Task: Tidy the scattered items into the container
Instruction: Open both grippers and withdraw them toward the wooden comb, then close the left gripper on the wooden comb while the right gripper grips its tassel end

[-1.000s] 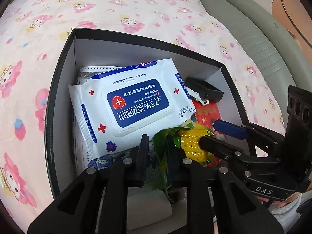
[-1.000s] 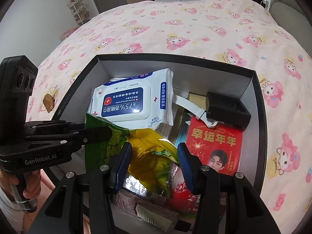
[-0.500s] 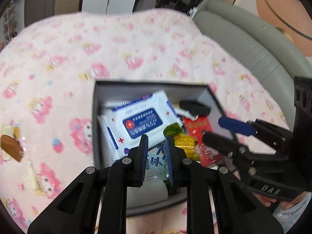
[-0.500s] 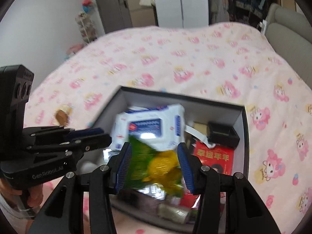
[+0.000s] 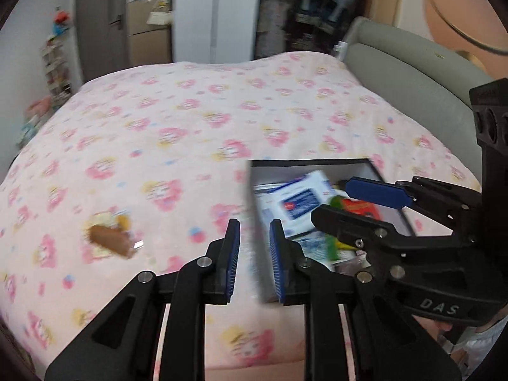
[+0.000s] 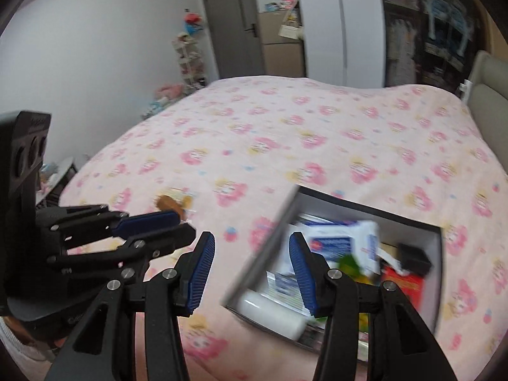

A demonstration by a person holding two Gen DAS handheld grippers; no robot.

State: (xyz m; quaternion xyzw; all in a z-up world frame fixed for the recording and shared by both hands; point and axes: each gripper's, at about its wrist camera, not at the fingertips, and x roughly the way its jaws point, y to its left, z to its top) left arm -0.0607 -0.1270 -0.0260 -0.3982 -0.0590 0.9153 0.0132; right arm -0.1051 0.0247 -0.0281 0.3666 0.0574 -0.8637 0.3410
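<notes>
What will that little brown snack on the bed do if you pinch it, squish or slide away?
The brown snack looks soft, like a small cake, so it may squish. What seems a clear wrapper around it could be slippery. It looks small and light, and the blanket beneath is soft, so it may sink in a little when pressed rather than roll.

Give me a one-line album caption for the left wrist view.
Two empty black grippers, left and right, above a pink cartoon-print bedspread, a filled dark cardboard box and a stray brown snack packet.
</notes>
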